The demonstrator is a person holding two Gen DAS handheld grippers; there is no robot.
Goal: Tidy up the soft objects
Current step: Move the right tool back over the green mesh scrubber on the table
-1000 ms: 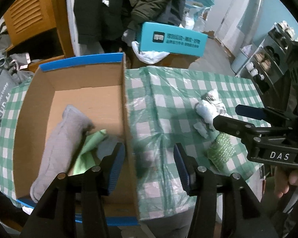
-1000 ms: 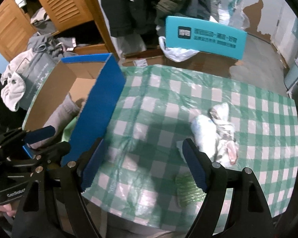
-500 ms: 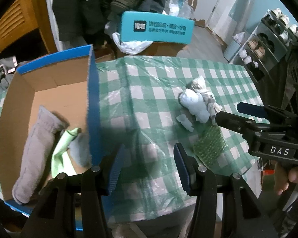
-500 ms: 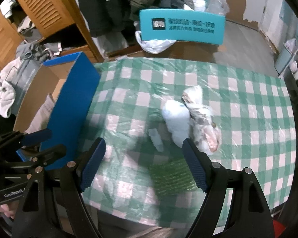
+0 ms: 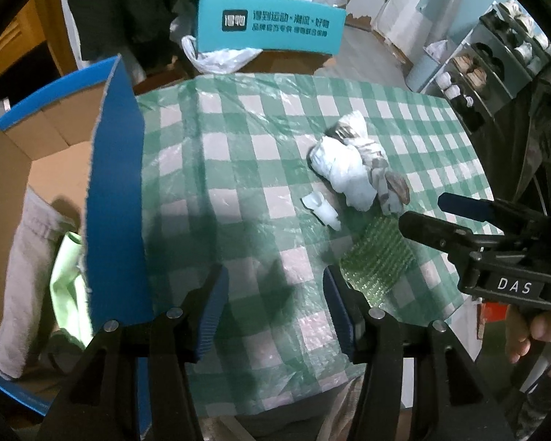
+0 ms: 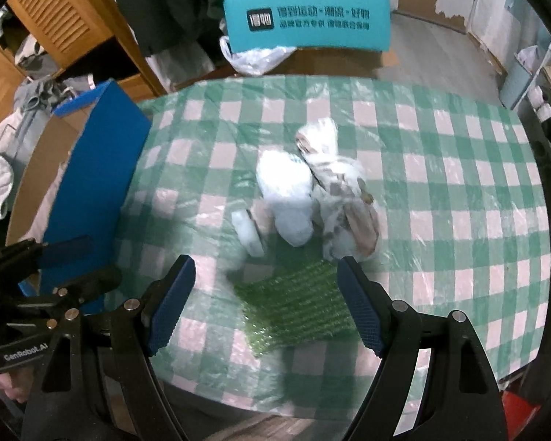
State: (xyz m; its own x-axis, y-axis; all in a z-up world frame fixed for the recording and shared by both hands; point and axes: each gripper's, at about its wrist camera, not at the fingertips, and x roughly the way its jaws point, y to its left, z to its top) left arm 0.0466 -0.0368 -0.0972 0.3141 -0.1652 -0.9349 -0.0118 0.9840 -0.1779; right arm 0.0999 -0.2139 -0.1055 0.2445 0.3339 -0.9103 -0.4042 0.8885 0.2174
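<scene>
Left wrist view: looks steeply down over its own two fingers [image 5: 216, 305] at the near edge of the bench [image 5: 238, 169]. Blue-walled cardboard box [image 5: 114, 191] at 9 o'clock, its inside open to view. White cloth bundle [image 5: 349, 172] at 2 o'clock; right gripper [image 5: 418, 217] enters from 3 o'clock.

Right wrist view: same steep downward tilt, set further right. Green mesh pad [image 6: 301, 301] lies close, just ahead of its fingers [image 6: 172, 301]; box [image 6: 95, 180] at 9 o'clock, left gripper [image 6: 80, 264] at 8 o'clock.

Shared: checked cloth, bundle [image 6: 286, 198], pad [image 5: 378, 253], box wall, teal sign [image 5: 272, 24] at 12 o'clock in both [image 6: 308, 22].
</scene>
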